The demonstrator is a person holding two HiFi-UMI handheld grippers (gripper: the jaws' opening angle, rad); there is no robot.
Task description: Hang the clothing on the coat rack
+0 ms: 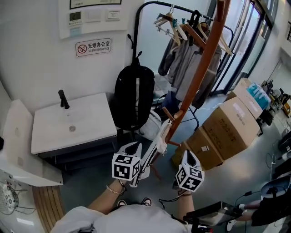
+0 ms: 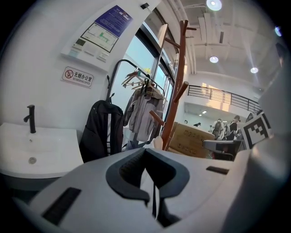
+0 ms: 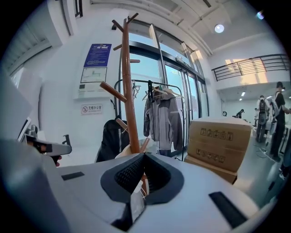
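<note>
The left tool (image 2: 153, 195) and right tool (image 3: 135, 200) are both clamped shut on the white garment (image 1: 154, 143), low in the frame's centre. The coat rack (image 1: 200, 68) slants to the upper right between the 2 tools, its lowest peg (image 1: 169, 113) just above the garment.

Black backpack (image 1: 133, 98); reddish-brown coat rack (image 1: 202, 68); clothing (image 1: 154, 145) seemingly white.

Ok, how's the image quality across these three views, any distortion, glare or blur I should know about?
Head view: sharp, evenly lit, but the wide lens bows the coat rack. Left gripper view: heavy fisheye, black corners, ceiling lights blown out. Right gripper view: same fisheye, the ceiling lamp glares, and the clothing nearest the lens looks soft.
</note>
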